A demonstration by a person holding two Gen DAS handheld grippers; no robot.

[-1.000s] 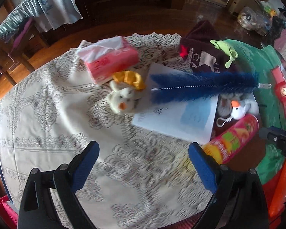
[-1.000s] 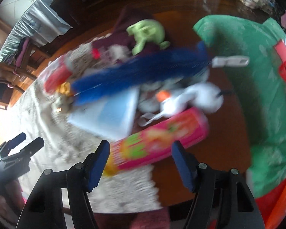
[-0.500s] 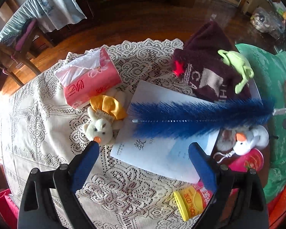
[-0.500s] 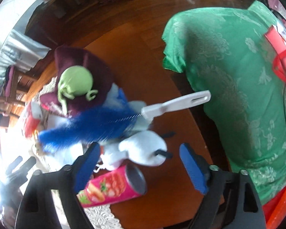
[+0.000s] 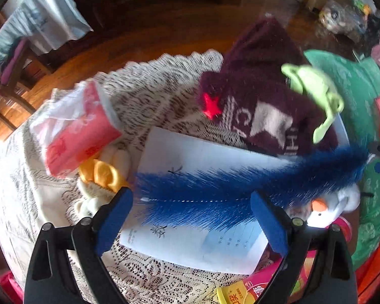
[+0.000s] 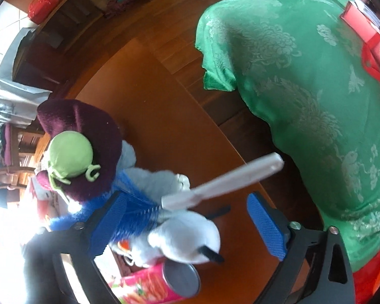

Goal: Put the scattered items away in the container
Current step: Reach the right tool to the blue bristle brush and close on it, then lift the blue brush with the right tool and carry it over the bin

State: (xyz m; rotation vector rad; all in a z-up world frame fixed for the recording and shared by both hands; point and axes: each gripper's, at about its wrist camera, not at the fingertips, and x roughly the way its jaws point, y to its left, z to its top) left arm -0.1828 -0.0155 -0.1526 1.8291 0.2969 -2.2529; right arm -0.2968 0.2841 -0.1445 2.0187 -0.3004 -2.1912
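A long blue bottle brush (image 5: 240, 190) lies across a white paper sheet (image 5: 190, 228) on the lace-covered table. My left gripper (image 5: 191, 219) is open, its jaws on either side of the bristles. My right gripper (image 6: 186, 225) is open over the brush's white handle (image 6: 223, 181) and a white plush snowman (image 6: 185, 240). A maroon knit hat (image 5: 261, 106) carries a green plush frog (image 5: 314, 88). A pink snack can (image 6: 159, 283) lies near the front. I see no container.
A pink tissue pack (image 5: 76, 131) and a cream plush with a yellow bow (image 5: 101, 177) lie at the left. A green cloth (image 6: 304, 88) covers furniture to the right. The bare wooden table edge (image 6: 164, 114) shows beyond the hat.
My left gripper has moved forward and down, now straddling the blue brush. My right gripper has come closer to the brush handle and snowman.
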